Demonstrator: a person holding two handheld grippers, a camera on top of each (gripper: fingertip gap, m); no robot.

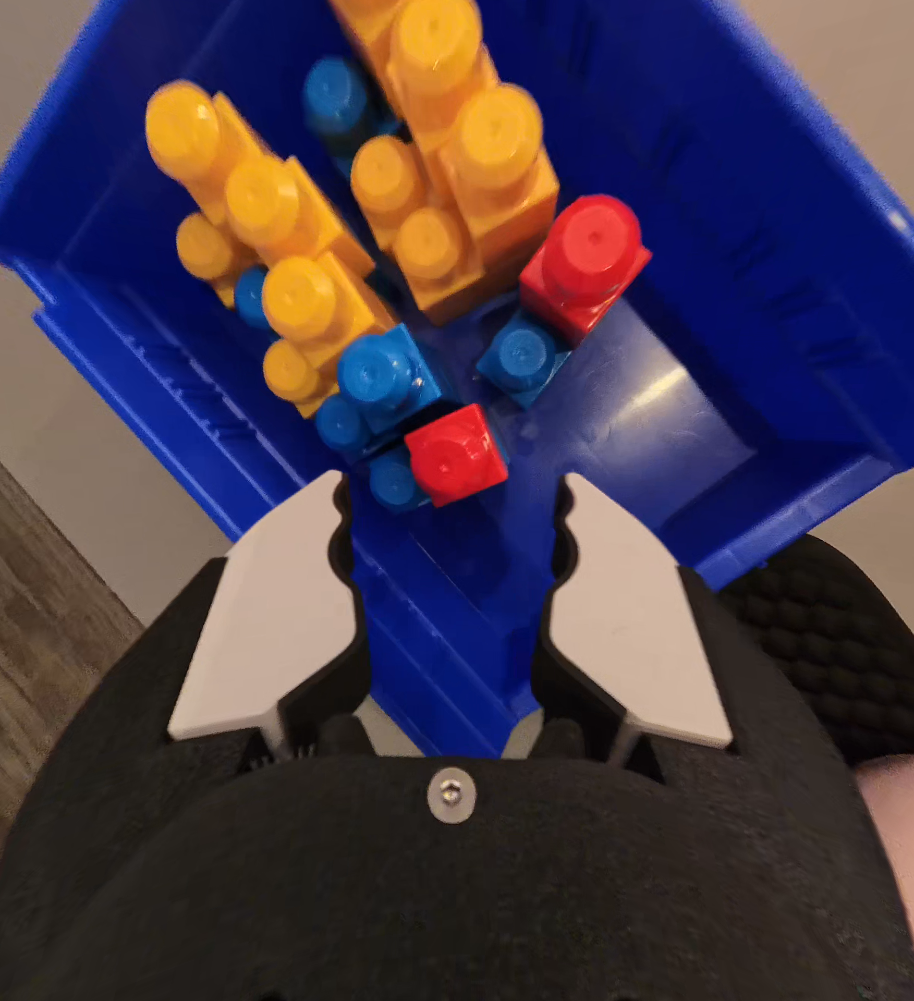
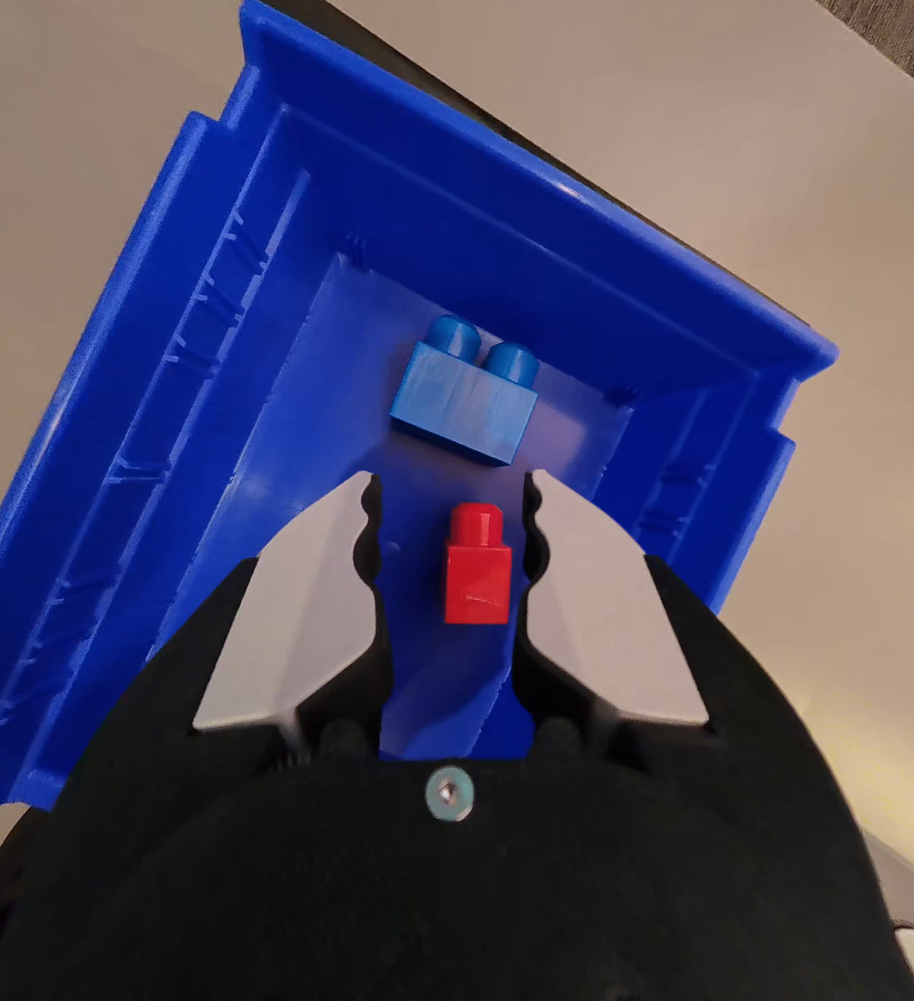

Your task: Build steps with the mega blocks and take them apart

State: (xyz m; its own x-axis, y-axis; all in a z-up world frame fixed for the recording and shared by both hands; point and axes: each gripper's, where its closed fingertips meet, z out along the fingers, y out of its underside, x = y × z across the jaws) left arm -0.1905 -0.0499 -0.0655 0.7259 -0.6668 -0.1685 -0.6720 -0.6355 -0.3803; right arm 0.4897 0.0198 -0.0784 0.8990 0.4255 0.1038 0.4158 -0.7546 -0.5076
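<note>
Right wrist view has my right fingers (image 2: 449, 476) spread empty around a red block (image 2: 477, 579) in its bin (image 2: 579, 216), ready to pinch, while my left fingers (image 1: 452, 479), also spread empty, hover over the fuller bin (image 1: 769, 189).

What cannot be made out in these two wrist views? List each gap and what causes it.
- Left wrist view: the blue bin runs off the top edge, cutting off the yellow blocks.
- Left wrist view: motion blur smears block edges; stacked yellow blocks hide the blue blocks beneath.
- Right wrist view: the right gripper hides the near wall of its bin.
</note>
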